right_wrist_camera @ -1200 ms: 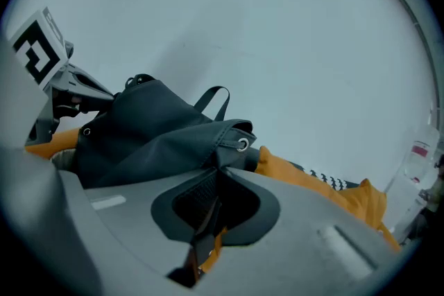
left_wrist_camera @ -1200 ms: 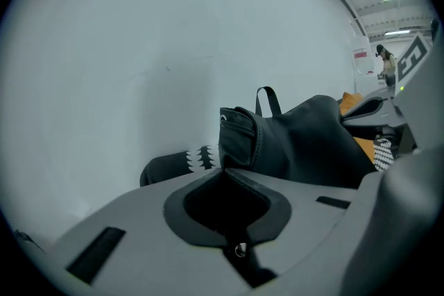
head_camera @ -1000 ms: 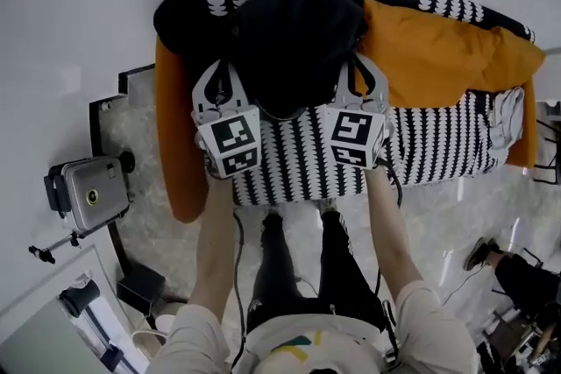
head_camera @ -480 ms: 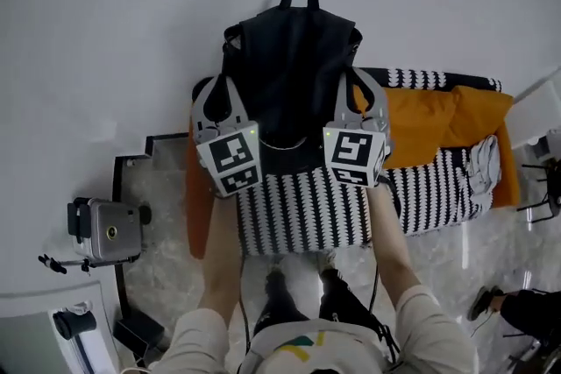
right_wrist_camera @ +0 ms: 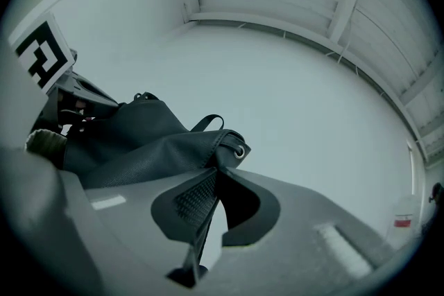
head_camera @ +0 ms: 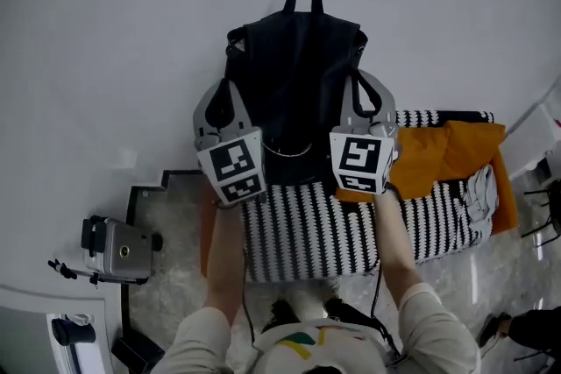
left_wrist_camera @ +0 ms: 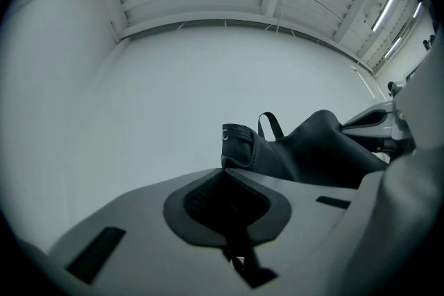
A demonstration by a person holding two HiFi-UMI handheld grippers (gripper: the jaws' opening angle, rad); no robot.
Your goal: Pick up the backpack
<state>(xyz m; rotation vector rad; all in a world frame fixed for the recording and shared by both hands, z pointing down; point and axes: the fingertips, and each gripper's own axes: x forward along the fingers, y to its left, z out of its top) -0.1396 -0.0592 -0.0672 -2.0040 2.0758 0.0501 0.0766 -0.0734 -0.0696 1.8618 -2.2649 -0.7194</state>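
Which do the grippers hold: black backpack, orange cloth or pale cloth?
The black backpack: left gripper and right gripper are shut on its sides; the orange cloth and pale cloth lie on the striped sofa.

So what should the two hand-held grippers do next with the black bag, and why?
Probably just hold steady with both shut. The left hand-held gripper and the right hand-held gripper each pinch one side of the black fabric backpack, which looks lifted above the black-and-white striped sofa. Opening either one could let it tip or drop.
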